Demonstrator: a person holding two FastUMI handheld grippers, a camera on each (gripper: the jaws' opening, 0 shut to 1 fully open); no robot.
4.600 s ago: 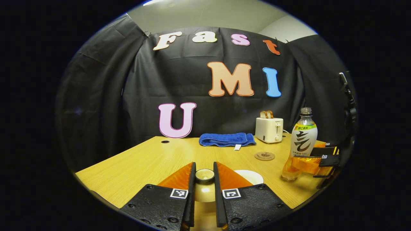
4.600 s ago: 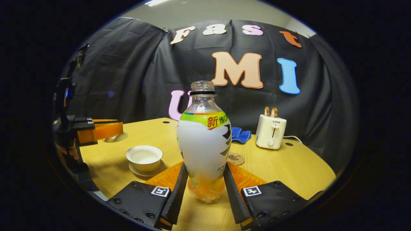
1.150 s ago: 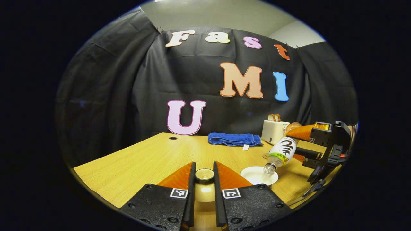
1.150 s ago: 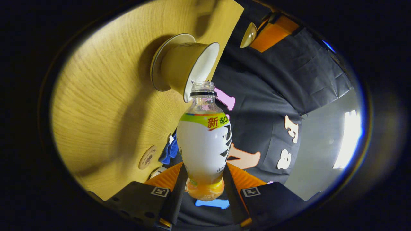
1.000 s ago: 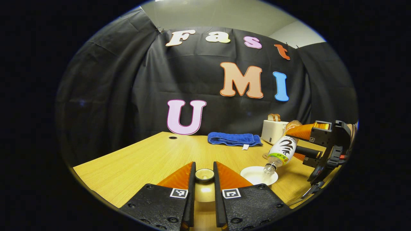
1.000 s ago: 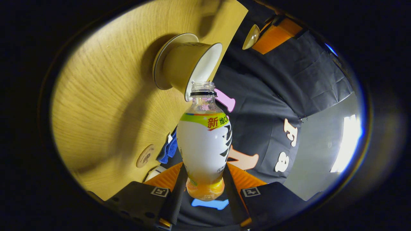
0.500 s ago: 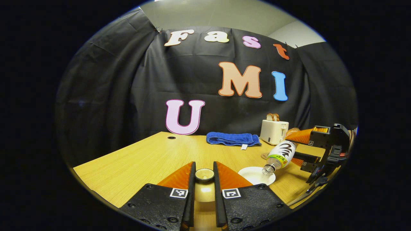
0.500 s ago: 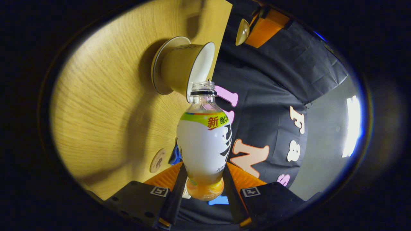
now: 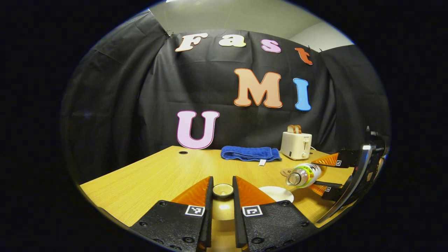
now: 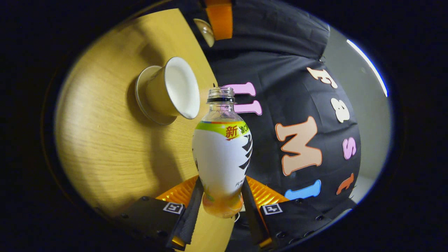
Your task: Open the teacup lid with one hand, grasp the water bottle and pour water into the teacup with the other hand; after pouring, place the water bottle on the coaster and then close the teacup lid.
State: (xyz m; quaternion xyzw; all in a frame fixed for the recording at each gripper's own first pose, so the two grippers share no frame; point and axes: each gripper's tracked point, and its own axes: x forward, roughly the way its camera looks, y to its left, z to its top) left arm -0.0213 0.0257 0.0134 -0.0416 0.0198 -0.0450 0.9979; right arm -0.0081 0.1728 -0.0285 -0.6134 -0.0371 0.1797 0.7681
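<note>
Best to roll the label-wrapped clear plastic water bottle [image 10: 223,154], pinched low by the right gripper [image 10: 221,205], upright toward the round cork coaster [image 9: 286,172] right of centre, left gripper [image 9: 222,194] clamped on the pale teacup lid [image 9: 223,190].

The left gripper [image 9: 222,190] is level, fingers clamped on something small; the right gripper [image 10: 221,204] is rolled sideways, clamped.

The left gripper [image 9: 222,196] clamps the teacup lid [image 9: 223,190] by its knob above the table [image 9: 154,178]. Right of it the right gripper [image 9: 323,175] holds the water bottle [image 9: 303,175] sideways — mouth near the teacup [image 9: 276,193]. Far back lie a towel [image 9: 249,153] and toaster [image 9: 295,145].
</note>
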